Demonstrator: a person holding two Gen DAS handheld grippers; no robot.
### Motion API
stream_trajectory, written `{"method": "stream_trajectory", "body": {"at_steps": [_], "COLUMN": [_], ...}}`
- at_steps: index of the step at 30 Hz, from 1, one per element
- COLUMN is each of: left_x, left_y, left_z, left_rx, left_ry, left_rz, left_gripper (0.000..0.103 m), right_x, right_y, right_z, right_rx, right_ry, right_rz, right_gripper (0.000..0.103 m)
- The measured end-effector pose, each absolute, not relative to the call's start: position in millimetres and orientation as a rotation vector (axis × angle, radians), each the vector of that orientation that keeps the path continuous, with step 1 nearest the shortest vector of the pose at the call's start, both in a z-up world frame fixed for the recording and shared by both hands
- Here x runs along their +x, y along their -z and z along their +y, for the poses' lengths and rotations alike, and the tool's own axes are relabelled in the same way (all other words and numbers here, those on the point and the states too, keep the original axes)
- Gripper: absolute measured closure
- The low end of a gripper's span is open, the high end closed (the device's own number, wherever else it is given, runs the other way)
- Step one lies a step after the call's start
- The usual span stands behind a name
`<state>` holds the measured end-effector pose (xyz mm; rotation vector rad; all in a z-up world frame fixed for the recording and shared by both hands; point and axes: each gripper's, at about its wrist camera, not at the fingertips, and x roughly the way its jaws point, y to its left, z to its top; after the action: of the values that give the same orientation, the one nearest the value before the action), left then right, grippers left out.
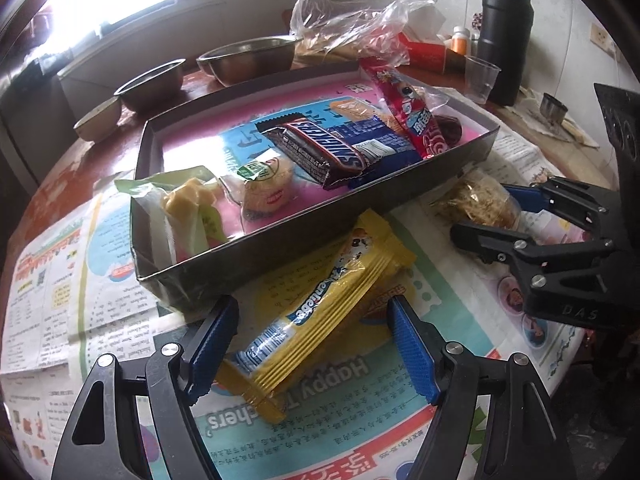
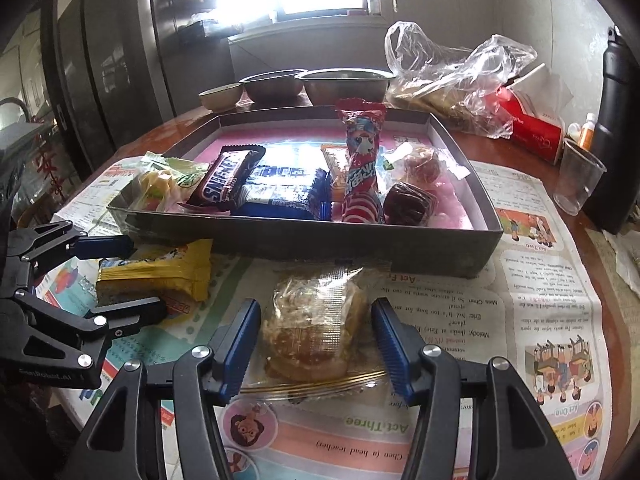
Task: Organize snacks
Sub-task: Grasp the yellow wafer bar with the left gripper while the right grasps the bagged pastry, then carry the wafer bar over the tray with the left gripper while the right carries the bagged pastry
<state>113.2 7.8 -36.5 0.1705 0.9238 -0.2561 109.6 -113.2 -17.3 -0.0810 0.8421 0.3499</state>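
Left gripper open around yellow foil snack pack, pads not touching. Right gripper open around clear-wrapped pastry, nothing gripped.

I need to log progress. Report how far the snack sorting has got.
Done: Snickers bar, red packet and others lie in the tray. In hand: left gripper straddles the yellow wafer pack, right gripper straddles the clear-wrapped pastry; neither is clamped. Left: both into the tray.

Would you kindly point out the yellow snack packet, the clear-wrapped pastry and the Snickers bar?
yellow snack packet [image 1: 320,312], left wrist view, middle of the wrapper.
clear-wrapped pastry [image 2: 316,320], right wrist view, centre of the cake.
Snickers bar [image 1: 320,148], left wrist view, on the logo.
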Motion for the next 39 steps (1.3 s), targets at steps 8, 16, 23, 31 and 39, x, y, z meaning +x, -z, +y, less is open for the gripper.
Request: {"method": "stream_trajectory", "body": {"at_steps": [8,16,23,31,39], "left_x": [113.1,105.1,96.9,118.3,146.7], "left_y": [33.4,20.7,-10.5,-21.9,-26.4], "left_z": [4.6,3.6,20.0,31.4,41.4], "left_rx": [0.121,0.04,-0.014,-0.07,-0.125], "left_ry": [0.27,0.346,0.317,0.244,0.164], "left_rz": [0.923,0.922,0.837,0.804,0.771], "left_gripper": [0.074,0.085,0.085,0.085,0.085], "right_x": [106.1,100.3,99.6,114.7,134.1], "right_y": [17.1,1.8,-19.1,-35.6,-44.1], "right_z": [-112.6,-121.1,-133.6,-143.9,-154.3], "right_rx": [-0.102,-0.015,0.044,0.062,0.08], "right_ry": [-0.374,-0.429,-0.431,-0.406,-0.375], "right_rz": [0.816,0.798,0.751,0.704,0.675], "right_gripper": [0.056,0.059,0.059,0.059,0.059]}}
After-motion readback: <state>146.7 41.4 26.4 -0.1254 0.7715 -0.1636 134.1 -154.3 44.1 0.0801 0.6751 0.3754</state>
